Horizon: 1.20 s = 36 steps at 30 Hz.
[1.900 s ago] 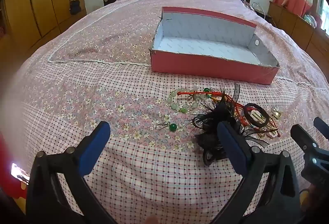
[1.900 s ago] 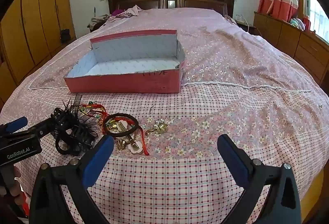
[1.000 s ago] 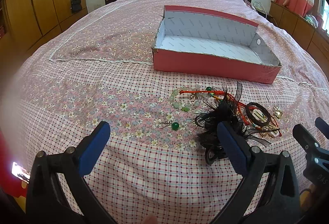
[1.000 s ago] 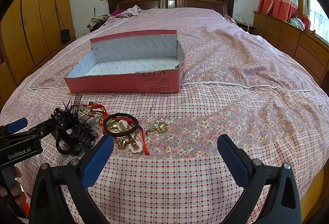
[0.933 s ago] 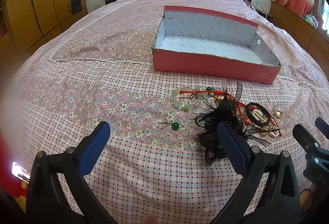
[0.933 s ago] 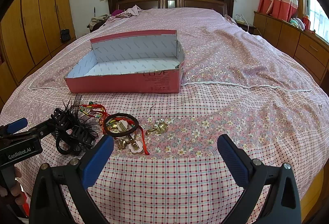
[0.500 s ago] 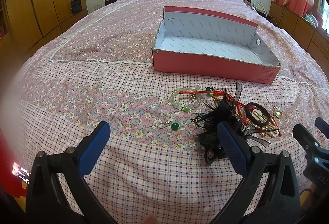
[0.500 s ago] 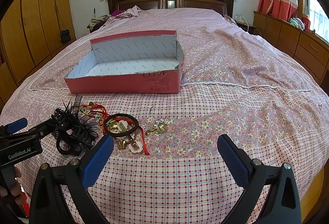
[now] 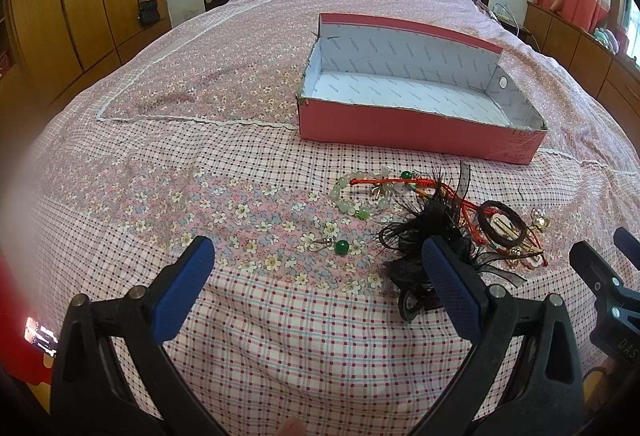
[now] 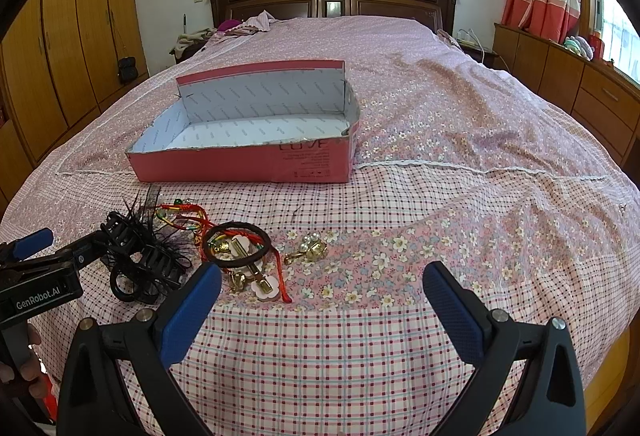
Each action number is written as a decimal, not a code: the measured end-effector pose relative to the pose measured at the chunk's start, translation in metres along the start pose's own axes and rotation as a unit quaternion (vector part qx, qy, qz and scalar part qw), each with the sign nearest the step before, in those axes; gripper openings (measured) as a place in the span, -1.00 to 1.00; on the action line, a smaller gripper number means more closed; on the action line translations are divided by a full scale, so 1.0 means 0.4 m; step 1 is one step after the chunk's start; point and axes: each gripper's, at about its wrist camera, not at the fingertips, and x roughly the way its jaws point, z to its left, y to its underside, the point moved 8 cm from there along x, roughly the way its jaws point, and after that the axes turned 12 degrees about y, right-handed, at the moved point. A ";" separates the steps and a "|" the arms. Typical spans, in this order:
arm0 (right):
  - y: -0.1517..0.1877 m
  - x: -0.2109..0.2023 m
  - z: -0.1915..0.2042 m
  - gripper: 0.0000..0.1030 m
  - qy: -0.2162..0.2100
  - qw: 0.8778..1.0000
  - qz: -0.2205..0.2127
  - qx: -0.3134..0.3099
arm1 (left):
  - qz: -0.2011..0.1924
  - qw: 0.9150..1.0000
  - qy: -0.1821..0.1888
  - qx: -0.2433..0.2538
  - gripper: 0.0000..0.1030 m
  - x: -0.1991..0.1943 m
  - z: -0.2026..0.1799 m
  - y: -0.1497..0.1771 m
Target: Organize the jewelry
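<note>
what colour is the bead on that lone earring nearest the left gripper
Green bead on a silver hook; clearest in the left wrist view.

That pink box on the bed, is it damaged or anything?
Yes, slightly. The pink box has a ragged, torn top edge along its near wall, and it is empty. The jewelry lies in a tangled heap on the bedspread in front of it.

"LOVE" – box (image 10: 256,160); "GenRobot.AI" (left claw (image 10: 38,294)).
</note>
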 end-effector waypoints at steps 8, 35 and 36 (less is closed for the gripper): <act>-0.001 0.000 0.001 0.99 0.000 1.000 0.000 0.000 | 0.000 1.000 0.000 0.000 0.88 0.000 0.001 0.000; -0.006 -0.010 0.000 0.99 0.001 1.000 -0.005 0.000 | -0.008 1.000 0.001 0.003 0.88 -0.024 0.005 -0.019; -0.006 -0.012 -0.002 0.99 0.002 1.000 -0.006 0.001 | -0.010 1.000 0.003 0.003 0.88 -0.028 0.001 -0.022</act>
